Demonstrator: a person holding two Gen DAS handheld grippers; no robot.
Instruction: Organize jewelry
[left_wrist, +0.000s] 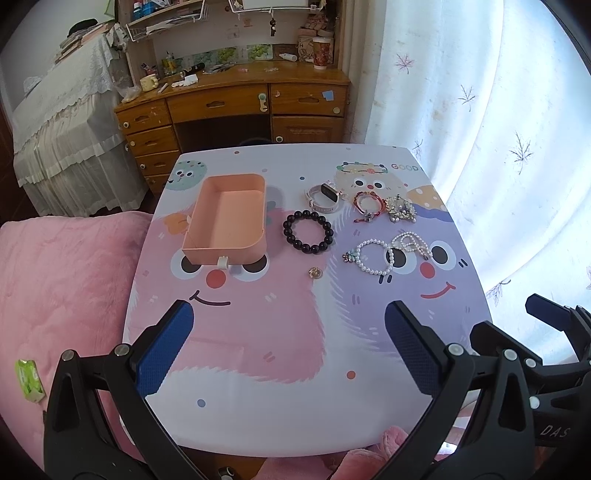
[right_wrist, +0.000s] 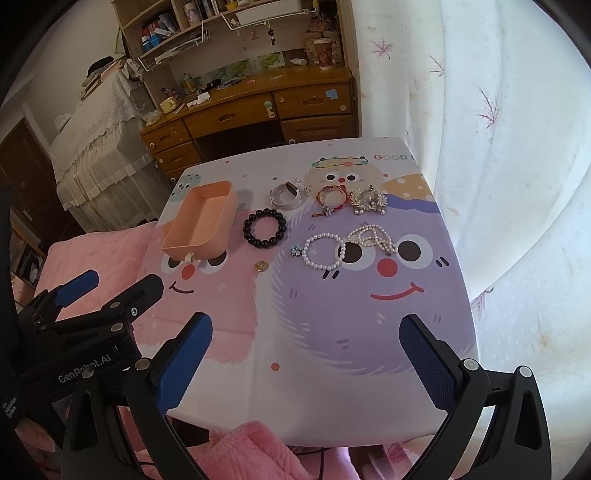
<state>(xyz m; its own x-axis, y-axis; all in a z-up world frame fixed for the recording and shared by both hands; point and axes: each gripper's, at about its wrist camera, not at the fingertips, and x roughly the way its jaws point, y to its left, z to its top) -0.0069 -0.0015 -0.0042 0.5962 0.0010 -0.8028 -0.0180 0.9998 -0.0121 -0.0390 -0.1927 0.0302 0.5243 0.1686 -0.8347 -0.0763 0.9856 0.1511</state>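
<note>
Jewelry: black bead bracelet (left_wrist: 308, 231), pearl bracelets (left_wrist: 373, 256), watch (left_wrist: 325, 197) lying toward the worktop's (left_wrist: 258, 350) far right corner.
Tray: peach tray (left_wrist: 227, 218) sitting toward the far left corner.
Claws: left claw (left_wrist: 288, 347) and right claw (right_wrist: 306, 354) hovering wide at the near edge, holding nothing.

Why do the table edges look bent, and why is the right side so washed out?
Left wrist view: the fisheye lens bows the table edges outward and darkens the corners; daylight through the curtain blows out the right side. Right wrist view: same curving, curtain glare again; the bracelets stay sharp, casting only soft shadows.
</note>
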